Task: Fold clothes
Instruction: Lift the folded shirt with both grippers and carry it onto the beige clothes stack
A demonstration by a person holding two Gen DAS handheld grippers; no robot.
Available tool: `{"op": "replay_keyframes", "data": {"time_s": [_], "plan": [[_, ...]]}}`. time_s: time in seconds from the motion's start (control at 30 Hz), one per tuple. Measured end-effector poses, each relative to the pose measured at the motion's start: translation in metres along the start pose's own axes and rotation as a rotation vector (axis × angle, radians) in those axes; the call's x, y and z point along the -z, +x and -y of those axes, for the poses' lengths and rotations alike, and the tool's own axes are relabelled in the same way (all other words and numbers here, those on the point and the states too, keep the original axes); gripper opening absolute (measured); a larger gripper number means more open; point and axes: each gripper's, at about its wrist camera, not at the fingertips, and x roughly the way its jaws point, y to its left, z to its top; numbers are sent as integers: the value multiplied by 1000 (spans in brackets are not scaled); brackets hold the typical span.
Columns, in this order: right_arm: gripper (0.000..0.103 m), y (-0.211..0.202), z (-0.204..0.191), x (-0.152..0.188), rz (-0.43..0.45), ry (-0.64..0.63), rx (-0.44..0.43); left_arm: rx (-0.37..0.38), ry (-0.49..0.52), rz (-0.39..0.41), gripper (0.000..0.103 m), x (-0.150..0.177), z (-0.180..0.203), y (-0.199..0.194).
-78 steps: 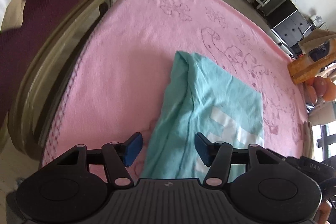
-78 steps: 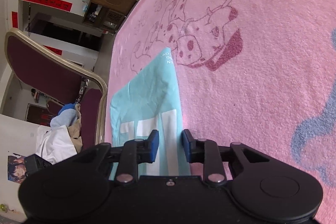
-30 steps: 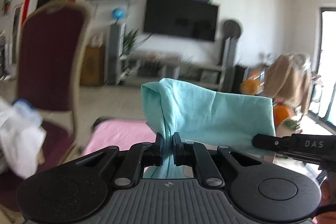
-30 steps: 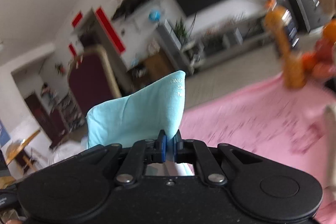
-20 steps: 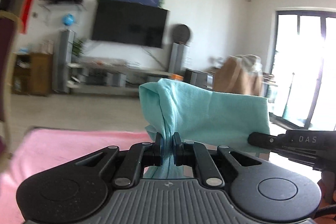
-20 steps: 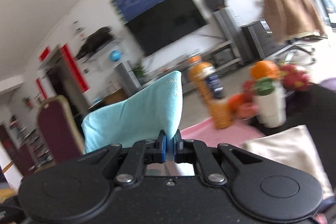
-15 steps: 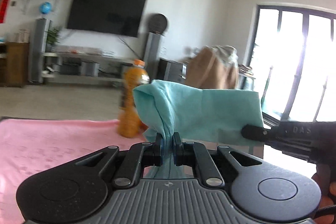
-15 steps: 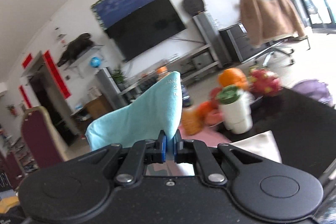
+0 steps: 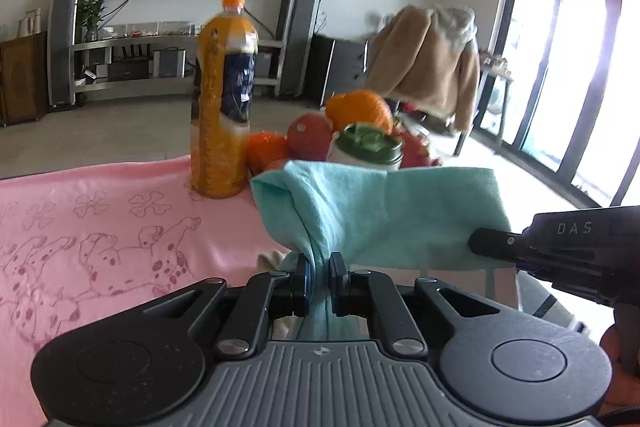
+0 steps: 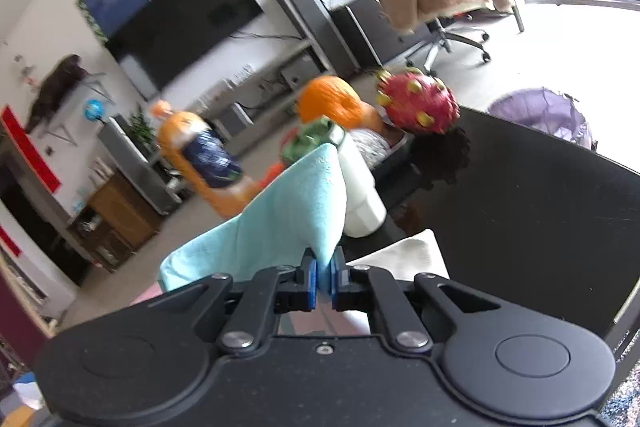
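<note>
The folded teal garment hangs in the air, stretched between my two grippers. My left gripper has a bunched edge of it between its pads; its jaws are opening, and the cloth still fills the gap. The right gripper's black body holds the other end at the right of the left wrist view. In the right wrist view my right gripper is shut on a corner of the teal garment, which stands up above the pads. Below lies a beige folded cloth on a black table.
A pink blanket covers the surface to the left. An orange juice bottle, oranges, a white cup with a green lid and a dragon fruit stand close ahead. A chair with a tan coat is behind.
Both grippers have carried the teal garment sideways from over the pink blanket toward the bottle, fruit and black table, and lower. Both views swung the same way.
</note>
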Motion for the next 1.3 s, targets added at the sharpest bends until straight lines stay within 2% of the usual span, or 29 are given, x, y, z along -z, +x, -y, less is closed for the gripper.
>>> {"op": "replay_keyframes", "data": {"time_s": [0.03, 0.07, 0.1, 0.13, 0.2, 0.3, 0.37, 0.47, 0.5, 0.53, 0.57, 0.67, 0.7, 0.73, 0.8, 0.9, 1.07, 1.17, 1.3], "plan": [[11, 10, 4, 2, -1, -3, 24, -30, 14, -13, 19, 0, 1, 11], [28, 21, 7, 3, -1, -6, 49, -60, 29, -25, 20, 0, 2, 23], [35, 30, 12, 5, -15, -5, 88, -84, 15, -42, 20, 1, -3, 28], [37, 34, 16, 5, -37, 7, 124, -106, -7, -59, 22, 2, -10, 31], [38, 29, 22, 5, -50, 42, 120, -100, -74, -94, 30, 5, -29, 29], [40, 10, 26, 7, -38, 73, 97, -56, -100, -141, 29, 13, -38, 19], [40, 1, 29, 11, -52, 113, 103, -19, -96, -172, 29, 18, -38, 11], [36, -11, 30, 17, -73, 156, 54, 37, -77, -210, 30, 26, -32, -1], [31, -13, 30, 18, -78, 154, 37, 51, -58, -214, 30, 29, -25, -4], [17, -16, 29, 20, -82, 152, 20, 58, -43, -216, 31, 32, -20, -6], [13, -18, 29, 21, -87, 150, 3, 65, -30, -218, 32, 34, -14, -6], [14, -16, 33, 23, -112, 189, -30, 78, -16, -237, 32, 40, -6, -7], [14, -16, 37, 22, -112, 209, -17, 81, -17, -246, 32, 42, -5, -7], [16, -18, 42, 21, -107, 223, 9, 85, -24, -248, 32, 43, -7, -9], [35, -24, 53, 21, -93, 240, 58, 93, -47, -251, 34, 43, -14, -13], [44, -33, 72, 29, -114, 277, 63, 110, -92, -269, 36, 45, -25, -17], [52, -42, 96, 46, -180, 359, 27, 115, -145, -302, 37, 52, -35, -24], [64, -39, 103, 51, -208, 379, 28, 115, -157, -322, 38, 57, -37, -27], [64, -37, 104, 54, -204, 377, 63, 115, -172, -344, 38, 63, -38, -32]]}}
